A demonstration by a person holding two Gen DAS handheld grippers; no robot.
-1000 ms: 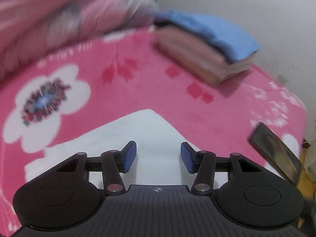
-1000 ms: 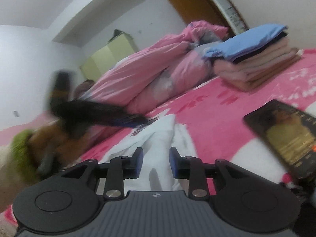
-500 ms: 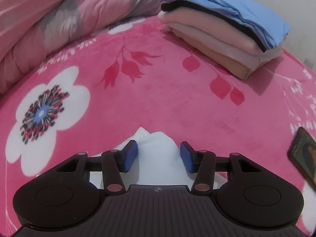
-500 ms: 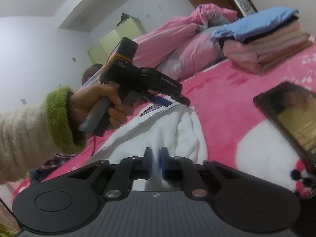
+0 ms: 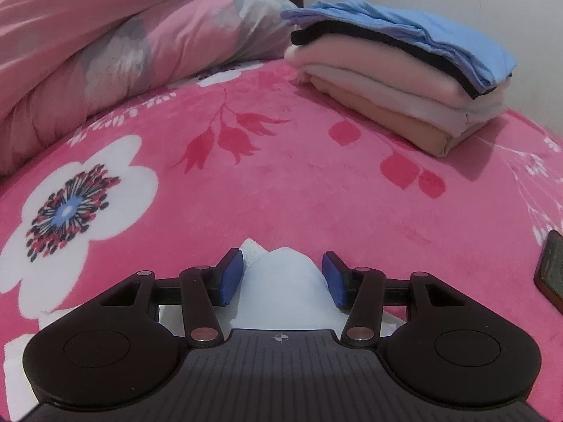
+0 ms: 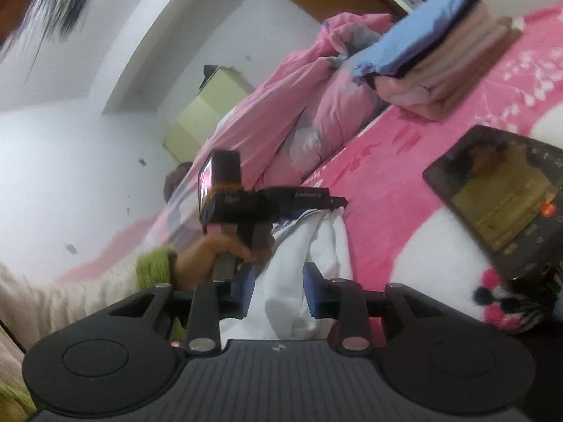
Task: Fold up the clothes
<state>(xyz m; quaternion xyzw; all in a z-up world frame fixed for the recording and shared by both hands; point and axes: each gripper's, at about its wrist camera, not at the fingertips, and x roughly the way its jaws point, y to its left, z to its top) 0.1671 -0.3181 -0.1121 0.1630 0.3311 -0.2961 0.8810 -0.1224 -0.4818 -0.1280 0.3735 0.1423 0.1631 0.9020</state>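
Left gripper [image 5: 283, 277] & right gripper [image 6: 276, 290]: both spread wide, astride white garment [image 5: 281, 295] on pink blanket [image 5: 281, 176]. Folded stack [image 5: 397, 81] far beyond garment; phone [image 6: 499, 193] to its right.

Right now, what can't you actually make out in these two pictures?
- White garment: left wrist view, mostly hidden beneath the left gripper.
- Phone: screen blurred in the right wrist view; cut by the edge in the left.
- Left gripper's fingertips: right wrist view, buried in cloth.
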